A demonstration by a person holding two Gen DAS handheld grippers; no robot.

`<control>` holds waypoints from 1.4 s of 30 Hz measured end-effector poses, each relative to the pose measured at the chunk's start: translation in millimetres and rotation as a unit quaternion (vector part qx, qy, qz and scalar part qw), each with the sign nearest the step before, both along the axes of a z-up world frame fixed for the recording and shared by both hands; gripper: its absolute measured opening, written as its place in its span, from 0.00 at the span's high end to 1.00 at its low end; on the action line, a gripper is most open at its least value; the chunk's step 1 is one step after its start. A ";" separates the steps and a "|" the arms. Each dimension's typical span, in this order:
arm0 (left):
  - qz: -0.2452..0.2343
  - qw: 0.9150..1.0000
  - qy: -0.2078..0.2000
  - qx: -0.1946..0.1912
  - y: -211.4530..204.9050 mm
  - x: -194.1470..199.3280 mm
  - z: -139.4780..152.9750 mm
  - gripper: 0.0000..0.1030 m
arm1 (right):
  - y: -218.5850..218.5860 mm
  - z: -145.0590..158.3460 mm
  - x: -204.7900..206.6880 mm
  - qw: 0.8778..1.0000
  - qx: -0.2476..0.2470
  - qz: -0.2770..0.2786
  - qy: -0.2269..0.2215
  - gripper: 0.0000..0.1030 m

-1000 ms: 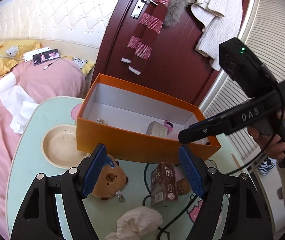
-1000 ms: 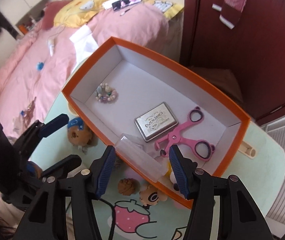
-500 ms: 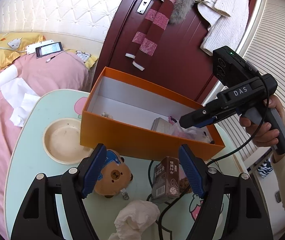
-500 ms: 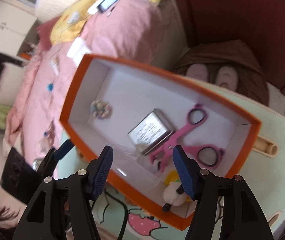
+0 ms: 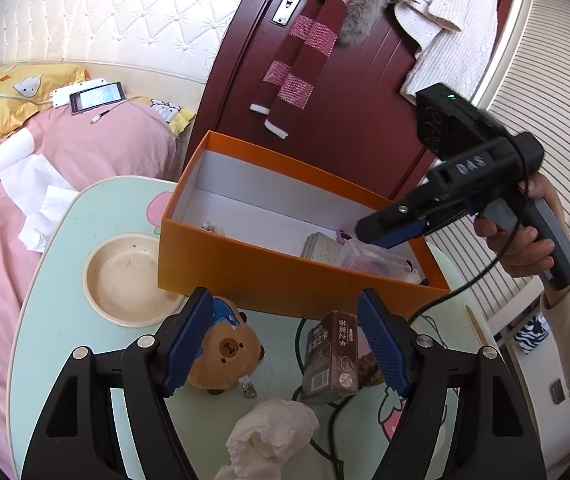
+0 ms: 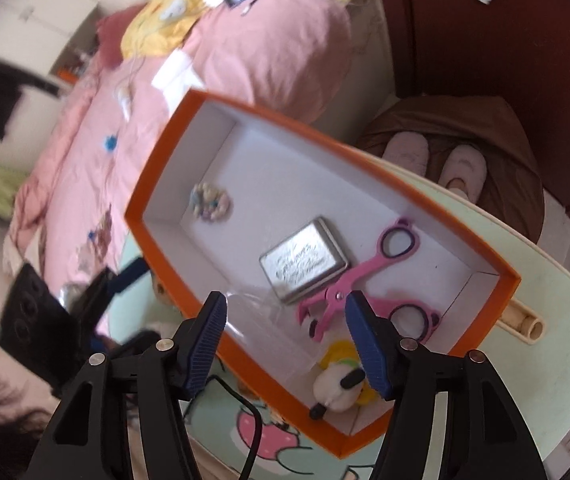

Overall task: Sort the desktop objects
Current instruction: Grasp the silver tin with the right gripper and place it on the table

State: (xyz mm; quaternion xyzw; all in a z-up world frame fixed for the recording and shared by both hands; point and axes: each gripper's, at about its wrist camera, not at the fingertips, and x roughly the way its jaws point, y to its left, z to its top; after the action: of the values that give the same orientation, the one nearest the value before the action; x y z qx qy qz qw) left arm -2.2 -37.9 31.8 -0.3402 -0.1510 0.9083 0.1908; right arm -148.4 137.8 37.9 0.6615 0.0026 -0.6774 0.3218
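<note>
An orange box stands on the pale green table. Inside lie a silver tin, pink scissors, a clear plastic case, a bead bracelet and a small white and yellow toy. My left gripper is open and empty, low over the table between a brown bear plush and a brown drink carton. My right gripper is open and empty above the box's near right end; it also shows in the left wrist view.
A cream bowl sits left of the box. Crumpled tissue, a black cable and a brown cookie lie near me. A wooden tube lies beyond the box. A pink bed borders the table on the left.
My right gripper has risen and tilted over the box; the clear case that was between its fingers now lies inside. My left gripper has lifted back slightly.
</note>
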 end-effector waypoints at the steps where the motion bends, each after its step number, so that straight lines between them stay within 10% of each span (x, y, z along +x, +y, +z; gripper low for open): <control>1: -0.001 1.000 -0.001 -0.001 0.0 0.0 -0.4 0.27 | 0.5 -4.6 -4.7 1.000 0.001 -0.022 -0.019 0.39; 19: 0.000 1.000 -0.009 0.009 -6.4 -2.1 -1.2 0.27 | -63.6 -43.6 -33.6 0.985 0.133 -0.019 -0.113 0.33; 27: 0.003 1.000 -0.008 0.010 -7.5 -2.8 0.5 0.27 | -75.2 -28.3 -24.1 0.983 0.179 -0.011 -0.039 0.54; 42: 0.039 0.999 -0.001 0.026 -24.0 -1.7 5.5 0.27 | 6.4 85.8 35.5 0.990 -0.020 -0.095 0.100 0.62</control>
State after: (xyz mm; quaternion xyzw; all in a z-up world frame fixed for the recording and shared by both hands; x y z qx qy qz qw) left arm -4.0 -61.9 37.3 -0.3300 -0.1876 0.9106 0.1636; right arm -112.9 144.2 123.8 0.5813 -0.0413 -0.7674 0.2674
